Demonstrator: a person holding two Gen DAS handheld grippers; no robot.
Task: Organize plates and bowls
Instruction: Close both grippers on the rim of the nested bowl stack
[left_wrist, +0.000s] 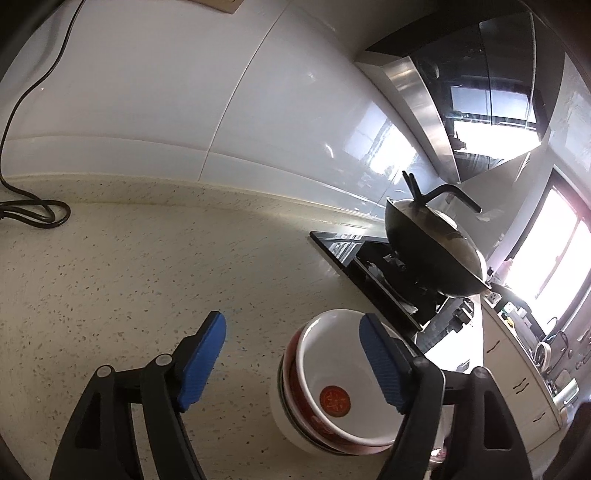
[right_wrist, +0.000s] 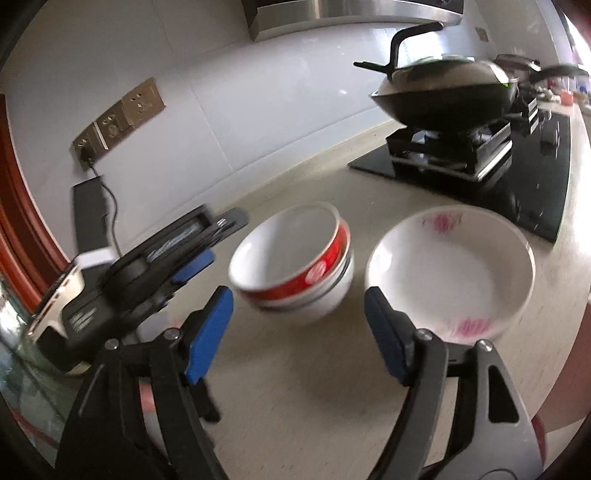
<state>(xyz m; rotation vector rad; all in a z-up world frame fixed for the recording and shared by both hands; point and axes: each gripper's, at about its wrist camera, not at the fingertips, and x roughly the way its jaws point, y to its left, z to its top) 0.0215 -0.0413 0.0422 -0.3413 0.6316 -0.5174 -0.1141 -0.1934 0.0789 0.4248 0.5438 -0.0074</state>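
Beyond both grippers the speckled countertop (right_wrist: 295, 406) carries a black wok (right_wrist: 443, 96) on the hob (right_wrist: 517, 177) at the far side, well apart from the fingers. Ahead and to the right of the right gripper (right_wrist: 299, 332) sits the wide white dish with pink flowers (right_wrist: 450, 280), just past its right pad, while the stack of bowls (right_wrist: 295, 266) — red-banded one on top — stands straight ahead between the spread jaws' lines, untouched. The left gripper (left_wrist: 291, 365) is spread too — nothing pinched, its right pad (left_wrist: 384, 365) over the stack's rim.
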